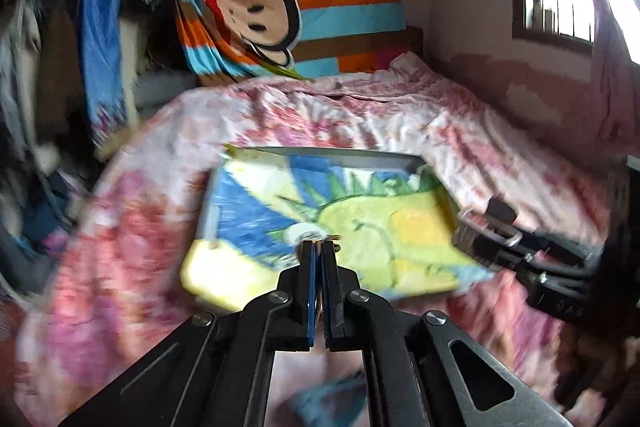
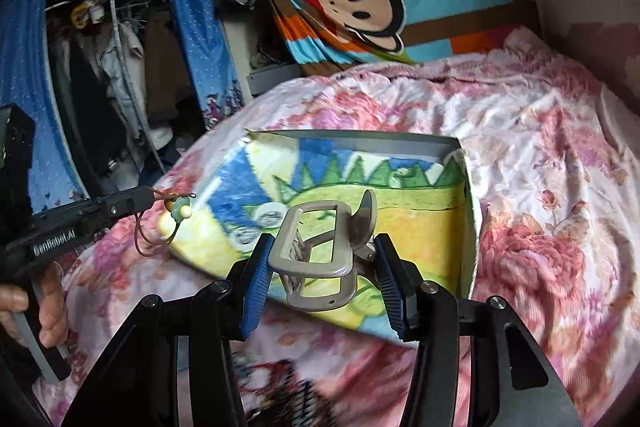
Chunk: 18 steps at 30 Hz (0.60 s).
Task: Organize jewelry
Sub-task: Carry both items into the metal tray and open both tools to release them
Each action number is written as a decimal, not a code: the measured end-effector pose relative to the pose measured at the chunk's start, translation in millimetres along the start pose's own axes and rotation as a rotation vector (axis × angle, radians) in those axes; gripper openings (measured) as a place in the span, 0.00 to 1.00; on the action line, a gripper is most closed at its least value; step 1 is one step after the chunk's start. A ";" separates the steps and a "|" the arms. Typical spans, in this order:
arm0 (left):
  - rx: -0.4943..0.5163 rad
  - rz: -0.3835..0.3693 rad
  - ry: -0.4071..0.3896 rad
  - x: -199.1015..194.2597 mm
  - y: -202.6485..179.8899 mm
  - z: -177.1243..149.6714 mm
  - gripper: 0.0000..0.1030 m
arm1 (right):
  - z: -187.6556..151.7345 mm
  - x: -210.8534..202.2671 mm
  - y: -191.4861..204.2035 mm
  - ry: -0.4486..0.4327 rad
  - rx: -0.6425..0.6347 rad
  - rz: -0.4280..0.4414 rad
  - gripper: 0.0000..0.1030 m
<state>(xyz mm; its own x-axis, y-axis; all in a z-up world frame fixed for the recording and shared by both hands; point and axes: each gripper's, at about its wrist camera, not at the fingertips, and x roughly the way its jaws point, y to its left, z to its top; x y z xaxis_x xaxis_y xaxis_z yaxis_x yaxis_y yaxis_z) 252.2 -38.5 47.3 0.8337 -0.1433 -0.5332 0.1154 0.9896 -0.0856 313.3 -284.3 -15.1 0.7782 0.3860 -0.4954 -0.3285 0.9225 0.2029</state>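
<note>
Right gripper [image 2: 320,267]: clamps a beige hair claw [image 2: 316,255].
Left gripper [image 1: 319,247]: pinched on a beaded cord charm [image 2: 180,209], mostly hidden between its fingers.
Box [image 2: 360,141]: near edge cut off.

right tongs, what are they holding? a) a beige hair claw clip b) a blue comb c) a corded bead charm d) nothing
a: the right tongs are closed on a beige hair claw clip above the cartoon-print box, blue pads pressing both its sides, while the corded bead charm hangs from the left tongs.
</note>
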 end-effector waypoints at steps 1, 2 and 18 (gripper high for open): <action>-0.026 -0.030 0.009 10.4 3.6 2.8 0.03 | -1.0 9.6 -4.4 0.017 -0.002 -0.011 0.44; -0.050 -0.060 0.019 21.9 7.0 4.9 0.03 | -2.5 15.4 -7.9 0.030 -0.003 -0.017 0.44; -0.079 -0.008 0.231 113.2 8.9 -20.3 0.29 | -32.5 45.0 -31.8 0.146 0.000 -0.123 0.60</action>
<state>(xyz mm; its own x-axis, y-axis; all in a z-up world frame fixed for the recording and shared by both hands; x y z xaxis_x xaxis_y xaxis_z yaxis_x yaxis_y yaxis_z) 336.6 -46.1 -30.9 0.6866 -0.1584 -0.7096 0.0712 0.9859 -0.1512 341.4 -296.4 -71.3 0.7265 0.2660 -0.6336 -0.2359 0.9625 0.1336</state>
